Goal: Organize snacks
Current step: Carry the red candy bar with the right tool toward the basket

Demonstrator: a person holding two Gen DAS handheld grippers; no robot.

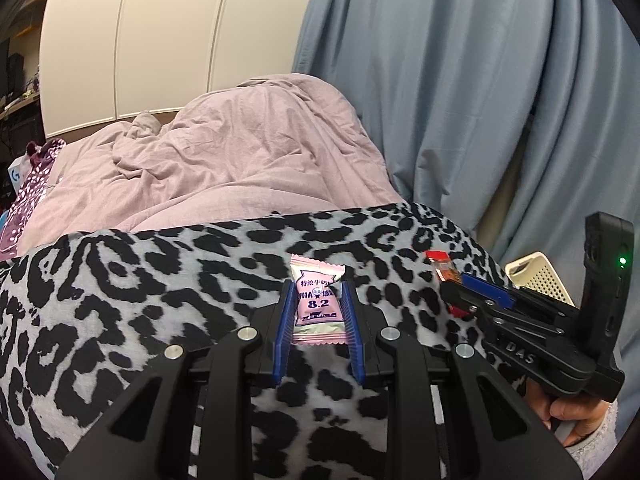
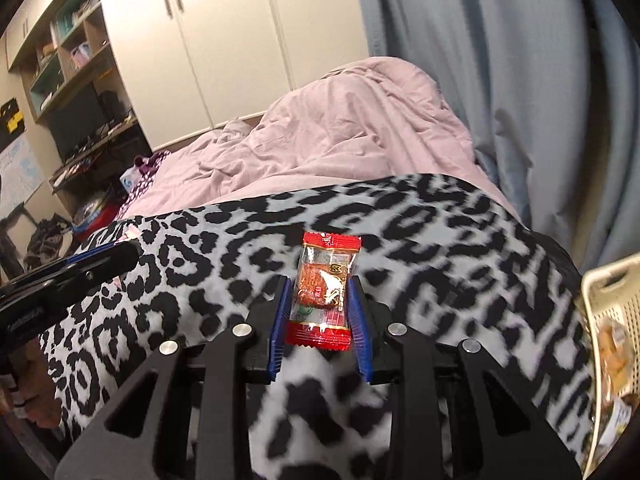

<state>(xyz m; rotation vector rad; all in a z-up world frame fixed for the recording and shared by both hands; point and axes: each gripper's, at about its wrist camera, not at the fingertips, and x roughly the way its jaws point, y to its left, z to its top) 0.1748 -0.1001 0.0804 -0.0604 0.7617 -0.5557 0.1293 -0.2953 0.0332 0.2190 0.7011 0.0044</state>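
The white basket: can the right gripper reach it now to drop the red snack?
Probably yes. The right gripper, shut on the red snack, has only leopard blanket between it and the white basket.

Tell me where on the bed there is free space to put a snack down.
The spotted blanket is bare from the pink quilt down to both tongs. The right edge is crowded: the white basket there already holds snacks, beside the blue curtain.
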